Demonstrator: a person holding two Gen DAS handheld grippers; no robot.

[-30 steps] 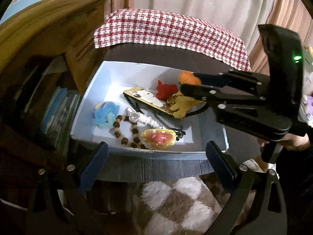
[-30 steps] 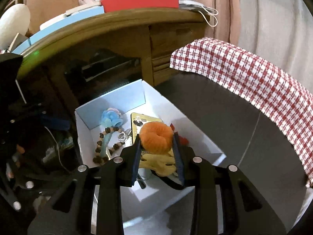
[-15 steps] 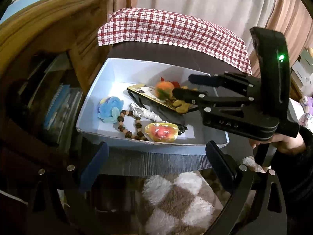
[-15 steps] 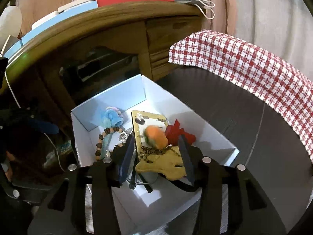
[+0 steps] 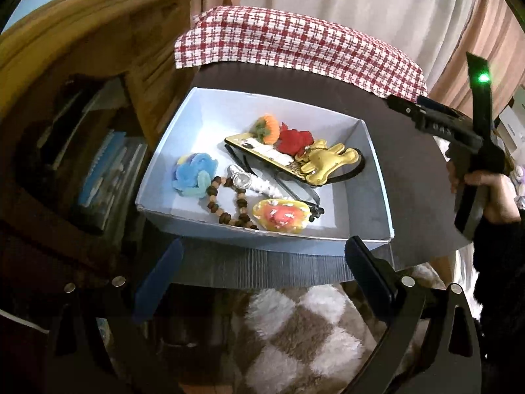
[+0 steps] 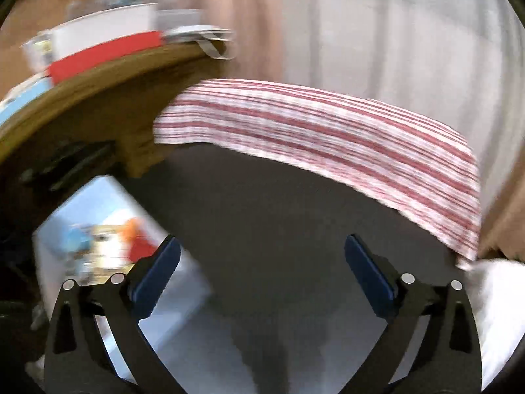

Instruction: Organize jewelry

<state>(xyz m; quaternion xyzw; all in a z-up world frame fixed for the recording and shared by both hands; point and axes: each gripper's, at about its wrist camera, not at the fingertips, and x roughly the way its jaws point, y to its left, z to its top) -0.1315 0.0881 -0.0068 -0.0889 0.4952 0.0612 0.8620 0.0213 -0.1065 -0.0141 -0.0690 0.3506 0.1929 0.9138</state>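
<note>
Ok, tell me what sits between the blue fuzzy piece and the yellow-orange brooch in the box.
In the left wrist view, the wooden bead bracelet and a silver watch lie between them.

Our two grippers (image 5: 262, 274) (image 6: 262, 274) are black with blue pads (image 6: 157, 275), silver screws (image 6: 407, 278), a green light (image 5: 482, 77) and our dark sleeve (image 5: 502, 262).

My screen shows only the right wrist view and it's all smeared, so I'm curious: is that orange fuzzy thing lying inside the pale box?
Observer: Yes. The orange pompom lies in the box, on the far end of a gold card.
Operator: What else is in there?
Observer: A blue fuzzy flower, a wooden bead bracelet and a gold bear charm, among others.
Operator: And the other tool?
Observer: The left gripper hangs at the box's near wall, jaws open, nothing between them.
</note>
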